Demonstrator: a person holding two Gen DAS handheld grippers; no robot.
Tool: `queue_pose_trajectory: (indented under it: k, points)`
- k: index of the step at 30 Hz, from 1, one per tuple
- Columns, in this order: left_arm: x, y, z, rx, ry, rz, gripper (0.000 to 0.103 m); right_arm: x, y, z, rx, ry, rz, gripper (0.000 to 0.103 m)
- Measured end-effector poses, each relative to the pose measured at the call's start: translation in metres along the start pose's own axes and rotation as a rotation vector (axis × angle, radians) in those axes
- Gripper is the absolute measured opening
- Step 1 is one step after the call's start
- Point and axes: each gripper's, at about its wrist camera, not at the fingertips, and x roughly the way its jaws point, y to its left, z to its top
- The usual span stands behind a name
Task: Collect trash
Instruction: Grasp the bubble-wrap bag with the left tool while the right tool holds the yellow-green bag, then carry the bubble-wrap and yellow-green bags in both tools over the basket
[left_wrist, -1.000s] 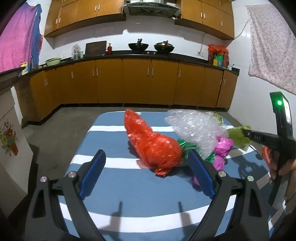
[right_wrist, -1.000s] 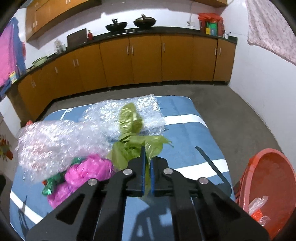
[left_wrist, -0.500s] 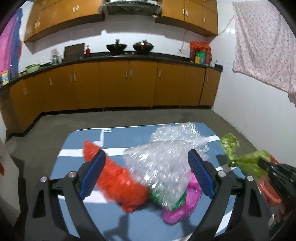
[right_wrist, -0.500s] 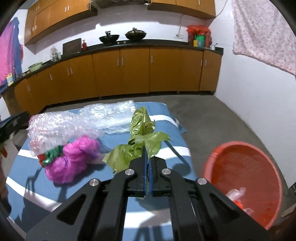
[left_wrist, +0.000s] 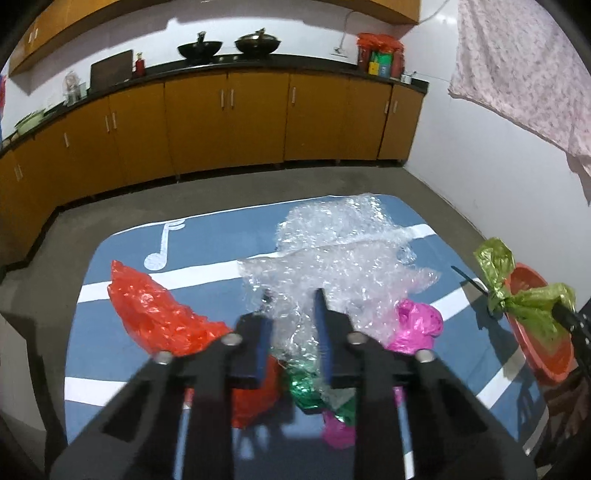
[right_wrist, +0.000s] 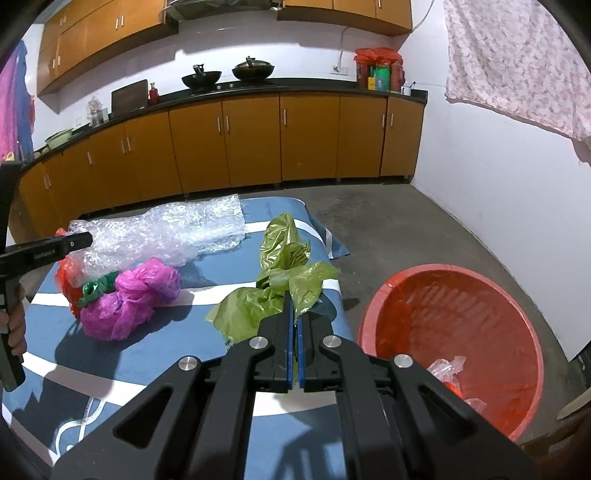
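In the left wrist view my left gripper (left_wrist: 291, 299) is closing its jaws on a crumpled sheet of clear bubble wrap (left_wrist: 343, 251), which sits pinched between the blue pads. Beside it on the blue striped mat (left_wrist: 122, 362) lie a red plastic bag (left_wrist: 155, 314), a pink bag (left_wrist: 415, 328) and a scrap of green foil (left_wrist: 306, 384). My right gripper (right_wrist: 294, 306) is shut on an olive-green bag (right_wrist: 280, 280) and holds it off the mat, just left of the red basin (right_wrist: 373, 306). The bubble wrap (right_wrist: 166, 236) and the pink bag (right_wrist: 136, 295) also show in the right wrist view.
The red basin stands on the concrete floor off the mat's right edge, with some plastic scraps in it. Orange kitchen cabinets (left_wrist: 229, 122) line the far wall. A patterned cloth (right_wrist: 517, 62) hangs on the right wall. A person's hand (right_wrist: 14, 325) grips the left tool.
My left gripper swung right over the pile and closed from wide open onto the bubble wrap. My right gripper carried the green bag rightward, off the pile, next to the basin.
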Motion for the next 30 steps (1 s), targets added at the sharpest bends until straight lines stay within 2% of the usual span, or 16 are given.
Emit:
queue_pose_trajectory:
  k: [4, 18, 30]
  points:
    - [-0.009, -0.007, -0.004, 0.033, -0.024, 0.0, 0.01, -0.006, -0.004, -0.003, 0.007, 0.0, -0.006, 0.002]
    - [-0.066, -0.025, 0.003, 0.021, -0.145, -0.014, 0.009, -0.039, -0.02, -0.004, 0.042, -0.049, -0.024, 0.002]
    - [-0.097, -0.069, 0.006, 0.036, -0.2, -0.106, 0.008, -0.074, -0.046, -0.01, 0.076, -0.107, -0.086, 0.002]
